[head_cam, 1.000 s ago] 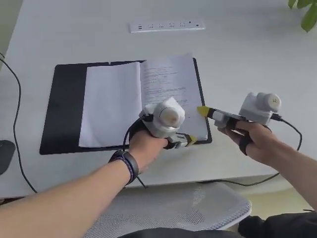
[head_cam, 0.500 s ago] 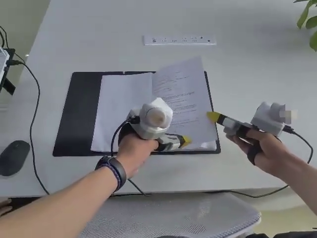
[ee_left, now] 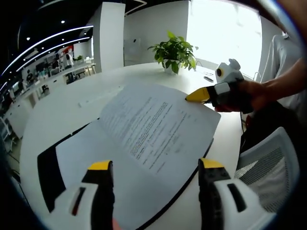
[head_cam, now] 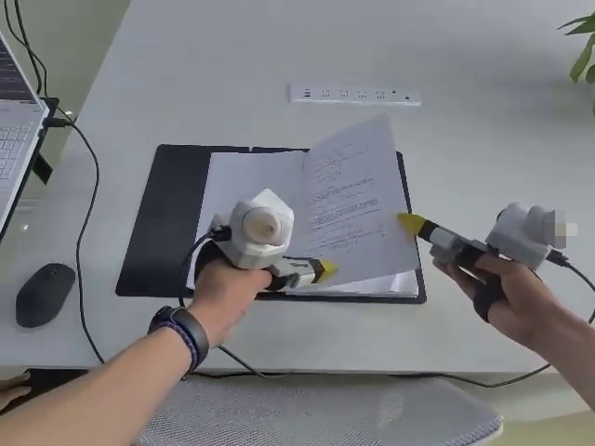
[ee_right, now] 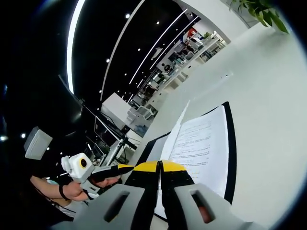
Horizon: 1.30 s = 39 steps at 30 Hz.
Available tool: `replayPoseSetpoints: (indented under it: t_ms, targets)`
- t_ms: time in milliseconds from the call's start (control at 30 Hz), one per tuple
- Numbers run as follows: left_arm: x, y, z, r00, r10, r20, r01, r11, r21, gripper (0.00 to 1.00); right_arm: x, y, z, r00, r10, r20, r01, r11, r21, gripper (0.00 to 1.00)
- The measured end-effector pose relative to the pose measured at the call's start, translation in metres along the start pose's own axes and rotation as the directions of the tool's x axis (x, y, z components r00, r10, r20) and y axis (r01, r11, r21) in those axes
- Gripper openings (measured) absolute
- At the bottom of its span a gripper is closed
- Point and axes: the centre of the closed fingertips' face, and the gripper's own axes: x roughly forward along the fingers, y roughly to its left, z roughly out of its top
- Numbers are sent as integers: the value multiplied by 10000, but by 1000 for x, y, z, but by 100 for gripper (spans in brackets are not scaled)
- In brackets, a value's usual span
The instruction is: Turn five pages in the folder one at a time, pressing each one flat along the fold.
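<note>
Right gripper pinches page, left fingers apart

Black rectangular folder open flat near the white tabletop's front edge. White printed page raised off the right-hand stack, tilted, leaning toward the fold; blank white sheet flat on the left.

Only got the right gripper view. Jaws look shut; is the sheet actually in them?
Observer: Looks so. In the left gripper view the right gripper pinches the sheet at its outer edge, and the sheet is raised off the folder.
Operator: And the other gripper?
Observer: On the left gripper the jaws stand apart, aimed at the sheet's lower edge.
Operator: Anything left of the folder?
Observer: Head view: a mouse and a laptop on the table.
</note>
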Motion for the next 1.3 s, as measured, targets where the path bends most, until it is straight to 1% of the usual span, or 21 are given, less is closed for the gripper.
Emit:
replayPoseSetpoints:
  t_ms: [133,200,333,400,600,633,767,933,967,1000,1300]
  targets:
    - [-12,13,-1,9995,244,192,-239,9995,-229,72,6,17,5,9991,409,87,-407,9990,-192,0]
    - [-21,22,-2,9986,430,310,-419,9985,-344,72,10,24,6,9983,582,93,-579,9980,-267,0]
    - [-35,32,-4,9968,671,432,-648,9966,-509,74,20,39,10,9956,931,83,-926,9947,-444,0]
    - [-44,39,-8,9952,846,495,-812,9944,-673,75,25,48,11,9933,1154,53,-1150,9918,-553,0]
    - [-70,52,-17,9901,1290,559,-1231,9875,-982,76,40,67,12,9865,1635,-31,-1633,9842,-683,0]
    - [-71,53,-18,9896,1325,556,-1265,9869,-1006,76,44,72,11,9843,1762,-89,-1764,9817,-713,0]
    - [-88,65,-26,9841,1675,582,-1587,9784,-1321,76,56,85,9,9789,2029,-239,-2041,9756,-805,0]
    - [-101,76,-35,9790,1964,551,-1861,9704,-1540,76,77,103,3,9682,2431,-585,-2478,9643,-938,0]
    - [-118,91,-39,9695,2371,616,-2226,9577,-1823,76,93,113,-6,9596,2669,-885,-2747,9571,-921,0]
    - [-120,92,-40,9687,2403,628,-2254,9566,-1845,77,109,124,-14,9496,2903,-1183,-3014,9493,-896,0]
    - [-133,99,-46,9623,2625,711,-2419,9458,-2168,78,142,138,-37,9339,3075,-1824,-3254,9425,-769,0]
